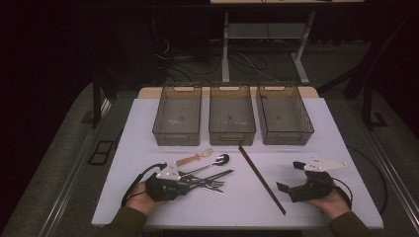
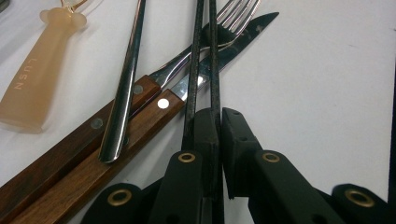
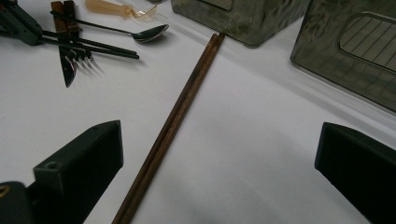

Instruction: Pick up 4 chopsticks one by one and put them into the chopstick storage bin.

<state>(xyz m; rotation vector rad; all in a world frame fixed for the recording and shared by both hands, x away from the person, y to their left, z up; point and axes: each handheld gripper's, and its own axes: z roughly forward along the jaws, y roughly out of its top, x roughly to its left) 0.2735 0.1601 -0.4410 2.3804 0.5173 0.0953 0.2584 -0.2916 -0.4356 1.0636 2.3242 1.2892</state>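
Black chopsticks (image 2: 212, 70): lay on the white table (image 1: 306, 143), at the left, in a small heap of cutlery in front of the three bins (image 1: 232, 133). Were taken at their near end by the left gripper (image 2: 219, 126), the jaws drawn almost together, one stick clearly nipped between the pads, the other running just beside the left pad; hard to say whether that one was clamped too. Ran with the long axis straight ahead out of the jaws, in the high view to the right and a little away from the person. Crossed on top of the fork (image 2: 236, 16) and the knife (image 2: 252, 30), apart from the spoon (image 2: 126, 79) at the left. Judged therefore free to be lifted upward without dragging the other pieces, provided both sticks come together. Right gripper (image 3: 222, 140): well apart, jaws wide and holding nothing, resting near the brown chopsticks (image 3: 187, 93), so clearly the farther hand for this pair.
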